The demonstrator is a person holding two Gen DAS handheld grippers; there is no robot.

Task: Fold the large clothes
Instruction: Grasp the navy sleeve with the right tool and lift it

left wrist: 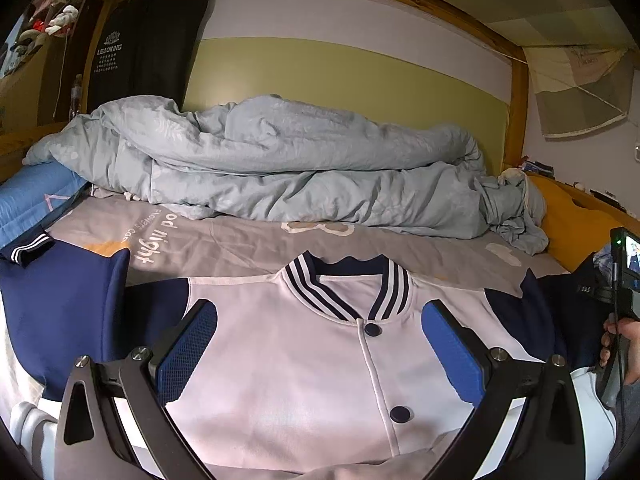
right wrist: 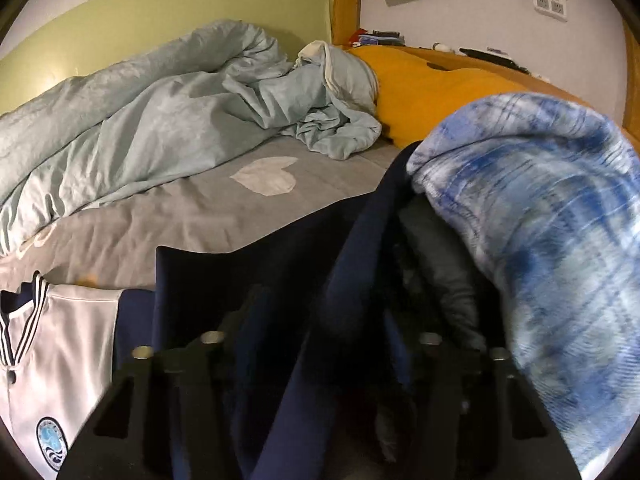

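While the jacket (left wrist: 304, 364) lies front-up on the grey bed sheet (left wrist: 240, 248), its white body and striped collar (left wrist: 344, 288) face the left wrist camera, and two navy snap buttons run down the placket. At far left its navy left-hand sleeve (left wrist: 60, 304) spreads across the sheet, the striped cuff (left wrist: 28, 250) close to a blue pillow (left wrist: 32, 200). Behind it a rumpled pale blue duvet (left wrist: 280, 168) stretches along the green headboard (left wrist: 340, 80).

Over the chest the left gripper (left wrist: 320, 344) has its jaws wide apart, one blue pad (left wrist: 188, 344) on each side of the placket, with nothing held between them.

At the right edge of that view a hand (left wrist: 624, 344) holds the other gripper's handle.

Seen from the right wrist, the jacket's white front and round badge (right wrist: 50, 442) sit at lower left. The other navy sleeve (right wrist: 280, 320) rises in a fold through the middle, draped over the right gripper (right wrist: 320, 344). Its fingers are dark and mostly hidden by the cloth; the jaws look narrow with navy fabric between them, but whether the pads press on it cannot be told. To the right a blue plaid blanket (right wrist: 540, 240) bulges close to the lens, with an orange cover (right wrist: 432, 88) behind it.
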